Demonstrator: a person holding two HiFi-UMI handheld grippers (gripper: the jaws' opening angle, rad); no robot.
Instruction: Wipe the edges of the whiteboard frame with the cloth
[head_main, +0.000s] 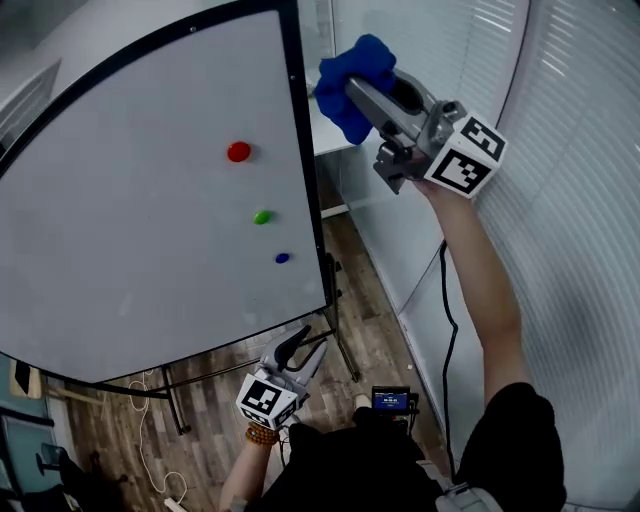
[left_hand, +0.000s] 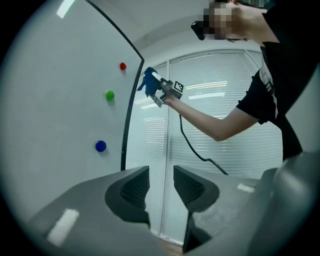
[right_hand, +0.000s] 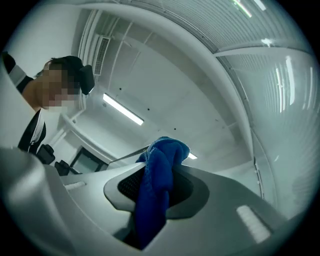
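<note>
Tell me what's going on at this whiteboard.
A person holds a gripper in each hand. The right gripper, raised high, is shut on a blue cloth close beside the black frame of the whiteboard, near the top of its right edge; contact isn't clear. The left gripper hangs low below the board, open and empty.

The light is bright and even indoors. A ceiling light strip (right_hand: 123, 109) glows left of centre in the right gripper view, and pale blinds (left_hand: 210, 95) shine in the left gripper view. Both gripper views are fisheye, with black corners and bowed lines. The head view curves the whiteboard (head_main: 130, 220) edge. The blue cloth (right_hand: 155, 200) is slightly soft and darkens into shadow at the bottom.
</note>
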